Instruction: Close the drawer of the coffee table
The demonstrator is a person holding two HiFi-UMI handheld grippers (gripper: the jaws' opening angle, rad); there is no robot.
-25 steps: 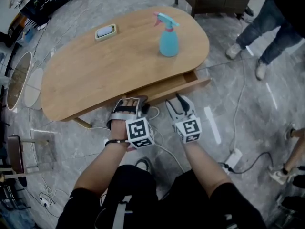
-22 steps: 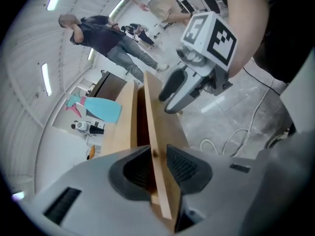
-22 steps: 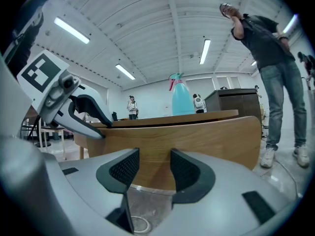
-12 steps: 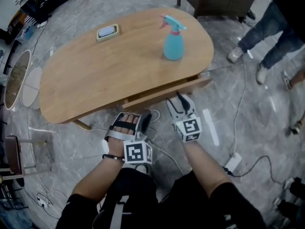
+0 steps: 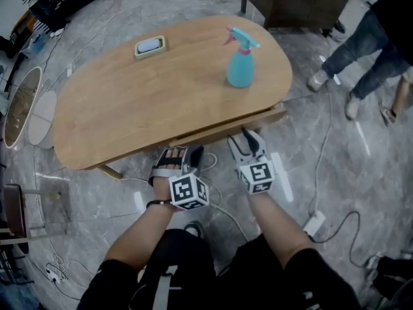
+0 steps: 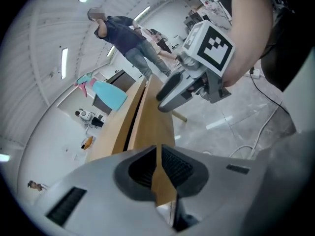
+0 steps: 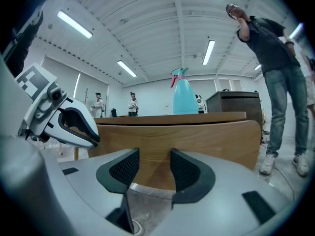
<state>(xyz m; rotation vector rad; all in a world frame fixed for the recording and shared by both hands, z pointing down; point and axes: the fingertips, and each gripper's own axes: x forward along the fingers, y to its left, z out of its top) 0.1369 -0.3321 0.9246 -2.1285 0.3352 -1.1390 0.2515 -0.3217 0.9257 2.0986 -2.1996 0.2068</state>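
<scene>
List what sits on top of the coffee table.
On the coffee table stand an upright blue spray bottle with a pink trigger and, left of it, a small pale dish. Something light-coloured lies in the dish, too small to identify. The tabletop covers the drawer inside.

Lab or demo room staged as a lounge: coffee table [image 5: 161,89] on stone floor [image 5: 361,173], loose cables [image 5: 348,213], power strip [image 5: 314,223], ceiling strip lights [image 7: 75,24], bystanders [image 7: 275,58] standing around.
</scene>
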